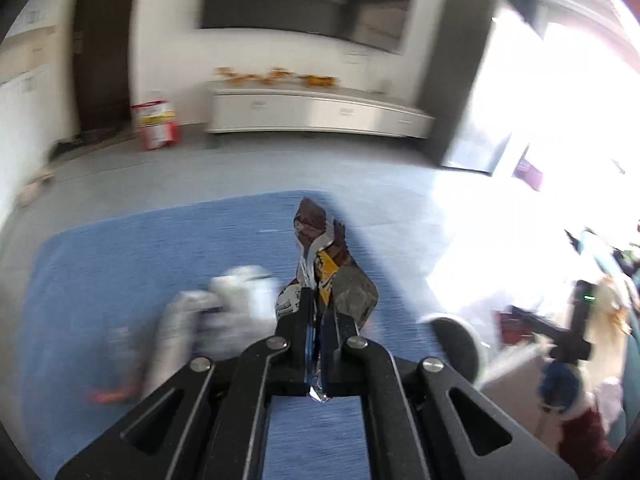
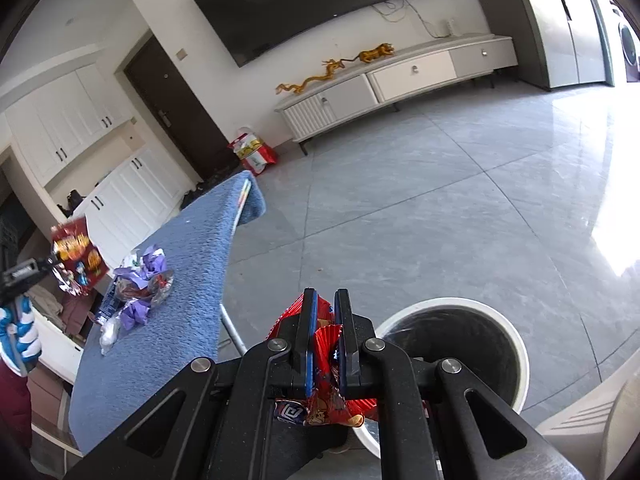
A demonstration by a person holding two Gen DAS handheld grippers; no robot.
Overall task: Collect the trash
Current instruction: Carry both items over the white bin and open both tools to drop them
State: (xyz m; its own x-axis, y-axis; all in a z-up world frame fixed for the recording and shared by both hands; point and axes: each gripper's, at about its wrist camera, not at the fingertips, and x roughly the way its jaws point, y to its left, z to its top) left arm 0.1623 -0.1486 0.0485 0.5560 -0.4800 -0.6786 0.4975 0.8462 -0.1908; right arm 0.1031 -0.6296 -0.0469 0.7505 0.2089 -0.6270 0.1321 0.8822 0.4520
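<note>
In the left wrist view, my left gripper (image 1: 320,296) is shut on a crumpled brown and silver snack wrapper (image 1: 316,232), held up above the blue cloth-covered table (image 1: 120,256). The right wrist view shows this same gripper (image 2: 44,266) at the far left with the wrapper's (image 2: 76,256) red printed side showing. My right gripper (image 2: 326,294) is shut on a red foil wrapper (image 2: 326,344), just left of a round white bin (image 2: 516,344) with a dark inside. A heap of purple, silver and white wrappers (image 2: 136,292) lies on the table (image 2: 180,280); in the left wrist view the heap (image 1: 224,304) is blurred.
The bin's rim (image 1: 456,332) shows to the right of the table. Grey tiled floor (image 2: 440,200) spreads beyond it. A white TV cabinet (image 2: 400,76) stands along the far wall, and a red and white bag (image 2: 254,152) sits by the dark door. A person's sleeve (image 2: 12,392) is at the left edge.
</note>
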